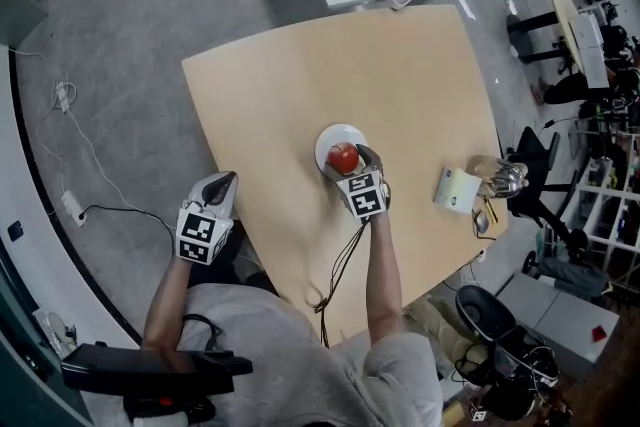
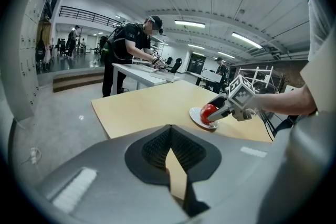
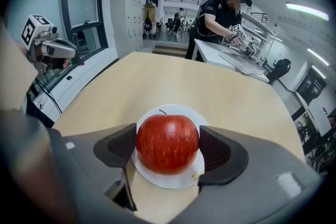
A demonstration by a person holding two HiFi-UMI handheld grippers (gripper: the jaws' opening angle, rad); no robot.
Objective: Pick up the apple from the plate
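Tan table (image 1: pixel 400 65), busy lab behind. Red apple (image 1: pixel 343 156) on white plate (image 3: pixel 176 110), centre of head view. Right tool (image 3: pixel 168 150) spread wide, straddling apple, pads not pressing yet. Best closed evenly across widest part, then lifted straight. Left tool (image 1: pixel 222 183) closed, empty, lower left.

I am looking for words and numbers, and I am not finding any that I can read. The cube (image 1: pixel 362 194) by the plate (image 3: pixel 168 181) and the other cube (image 1: pixel 198 237) are showing only black and white squares, with no letters. A tiny sticker (image 3: pixel 198 173) is sitting on the edge of the plate, but it is too small for me to read.
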